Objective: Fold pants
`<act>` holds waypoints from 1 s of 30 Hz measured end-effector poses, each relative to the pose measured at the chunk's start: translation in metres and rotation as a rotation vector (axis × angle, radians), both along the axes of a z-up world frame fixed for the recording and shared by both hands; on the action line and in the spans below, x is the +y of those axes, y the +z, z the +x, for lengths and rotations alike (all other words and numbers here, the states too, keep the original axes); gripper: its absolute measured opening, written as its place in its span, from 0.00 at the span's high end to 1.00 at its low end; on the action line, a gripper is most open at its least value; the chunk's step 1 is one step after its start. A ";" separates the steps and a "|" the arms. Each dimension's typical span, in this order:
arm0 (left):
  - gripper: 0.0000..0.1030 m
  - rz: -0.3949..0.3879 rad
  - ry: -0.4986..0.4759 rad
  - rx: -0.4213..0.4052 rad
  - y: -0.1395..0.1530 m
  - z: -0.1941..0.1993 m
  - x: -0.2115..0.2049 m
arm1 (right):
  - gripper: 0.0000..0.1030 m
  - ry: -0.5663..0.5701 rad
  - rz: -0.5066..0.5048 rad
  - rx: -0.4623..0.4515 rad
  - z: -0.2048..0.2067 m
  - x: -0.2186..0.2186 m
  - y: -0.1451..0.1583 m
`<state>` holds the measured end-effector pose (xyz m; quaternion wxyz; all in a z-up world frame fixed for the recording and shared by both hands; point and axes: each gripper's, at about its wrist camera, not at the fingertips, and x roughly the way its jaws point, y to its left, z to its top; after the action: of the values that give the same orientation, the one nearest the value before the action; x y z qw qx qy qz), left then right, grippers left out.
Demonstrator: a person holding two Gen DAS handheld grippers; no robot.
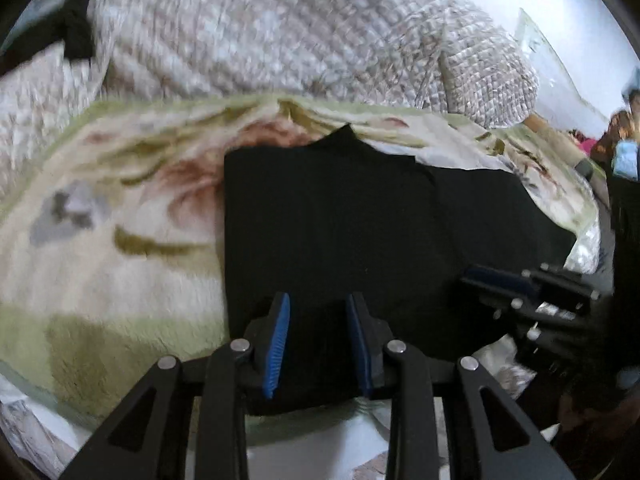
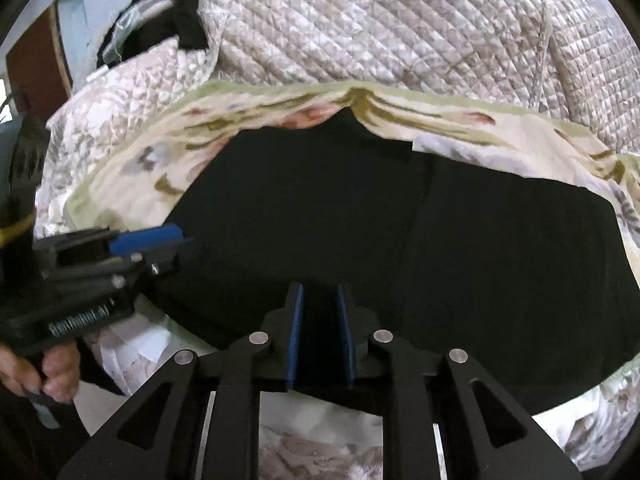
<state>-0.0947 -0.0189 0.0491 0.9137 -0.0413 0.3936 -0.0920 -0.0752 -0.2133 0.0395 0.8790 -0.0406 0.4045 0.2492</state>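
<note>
Floral blanket (image 1: 100, 272), quilted bedspread (image 2: 400, 32)

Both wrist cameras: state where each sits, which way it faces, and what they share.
Left wrist: on the left gripper, looking forward over the black pants; the right gripper shows at right.
Right wrist: on the right gripper, facing the same pants; the left gripper and hand show at left.
Shared: pants, floral blanket, quilt.

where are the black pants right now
The black pants lie flat on the floral blanket, in front of the quilted bedding, with both tongs at their near edge: left, right.
</note>
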 end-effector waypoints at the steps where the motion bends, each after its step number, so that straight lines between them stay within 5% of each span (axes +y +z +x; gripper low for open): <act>1: 0.69 0.030 -0.007 -0.006 0.001 0.001 -0.005 | 0.83 -0.006 0.012 0.008 0.002 -0.002 0.000; 12: 0.58 -0.019 -0.005 -0.005 -0.002 0.001 -0.003 | 0.83 -0.052 0.070 0.017 0.005 -0.010 0.000; 19: 0.58 -0.005 0.012 -0.002 0.011 -0.001 0.002 | 0.83 -0.186 0.036 -0.005 0.009 -0.037 0.002; 30: 0.58 -0.061 0.036 0.001 0.020 0.006 0.010 | 0.77 -0.305 0.125 0.047 0.014 -0.075 0.009</act>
<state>-0.0892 -0.0088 0.0693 0.9133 -0.0762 0.3904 -0.0877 -0.0617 -0.2886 0.0480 0.8977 0.0820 0.4101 0.1384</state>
